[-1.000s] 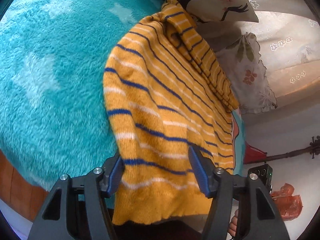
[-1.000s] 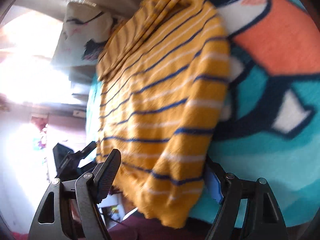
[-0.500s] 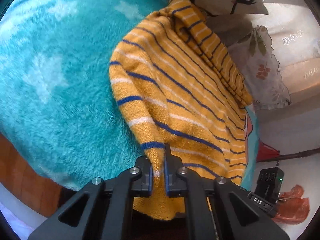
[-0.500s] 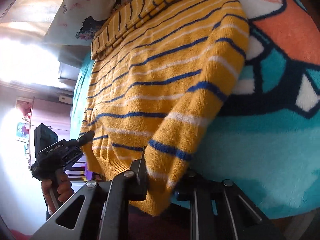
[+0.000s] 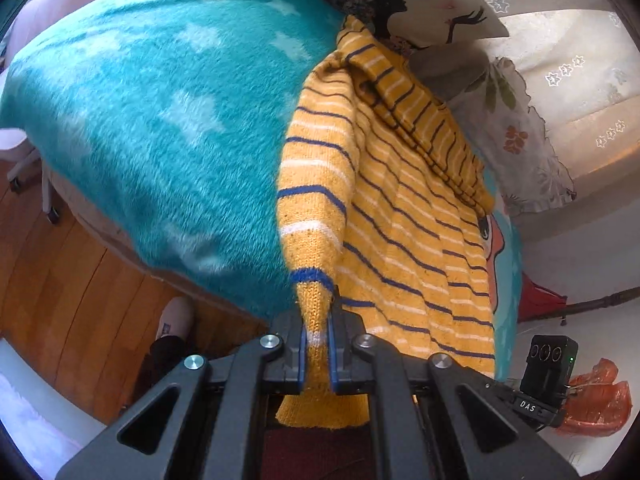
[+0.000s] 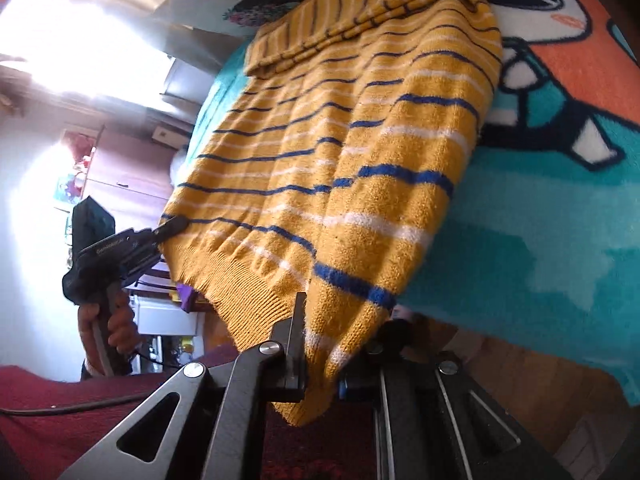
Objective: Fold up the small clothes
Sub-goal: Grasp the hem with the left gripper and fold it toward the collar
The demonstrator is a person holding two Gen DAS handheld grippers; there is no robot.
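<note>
A yellow knit sweater [image 5: 404,216] with blue and white stripes lies on a teal fleece blanket [image 5: 168,120], sleeves folded across its far end. My left gripper [image 5: 316,344] is shut on one corner of the sweater's hem and lifts it. My right gripper [image 6: 324,360] is shut on the other hem corner of the sweater [image 6: 340,152], also raised off the blanket [image 6: 540,208]. The left gripper also shows in the right wrist view [image 6: 160,236], at the sweater's left edge.
A printed pillow [image 5: 420,4] and a floral cloth [image 5: 524,152] lie beyond the sweater's far end. Wooden floor [image 5: 68,280] lies below the bed edge. A red bag [image 5: 596,400] sits at lower right. The person's dark red clothing [image 6: 60,420] is near me.
Both grippers have closed on the sweater's hem corners and lifted them up and back from the bed edge, pulling the hem taut. One second ago both were open around the hem.
</note>
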